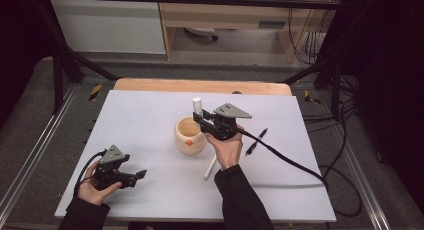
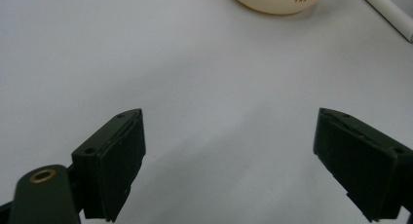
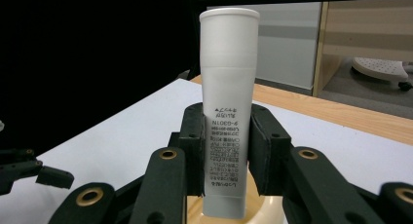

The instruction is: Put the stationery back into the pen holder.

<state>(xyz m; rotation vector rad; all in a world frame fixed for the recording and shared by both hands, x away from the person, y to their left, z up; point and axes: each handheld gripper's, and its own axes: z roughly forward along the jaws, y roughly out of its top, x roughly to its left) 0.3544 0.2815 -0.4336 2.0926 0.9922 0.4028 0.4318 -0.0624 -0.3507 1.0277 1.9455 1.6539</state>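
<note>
Already the right gripper (image 3: 226,151) clamps the white tube (image 3: 228,112) upright, just above the cup (image 1: 189,135); lowering it in remains. Left gripper (image 2: 229,156) gapes, idle.

My fingers (image 3: 195,151) hide the sides of the white tube (image 3: 228,87), whose foot is cut off above the cup (image 3: 265,209).

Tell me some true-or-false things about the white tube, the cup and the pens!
1. The right hand-held gripper is shut on the white tube. True.
2. The tube lies flat on the table. False: it is held upright over the cream cup.
3. The left hand-held gripper holds a pen. False: its jaws are open and empty.
4. A black pen lies on the white table. True.
</note>
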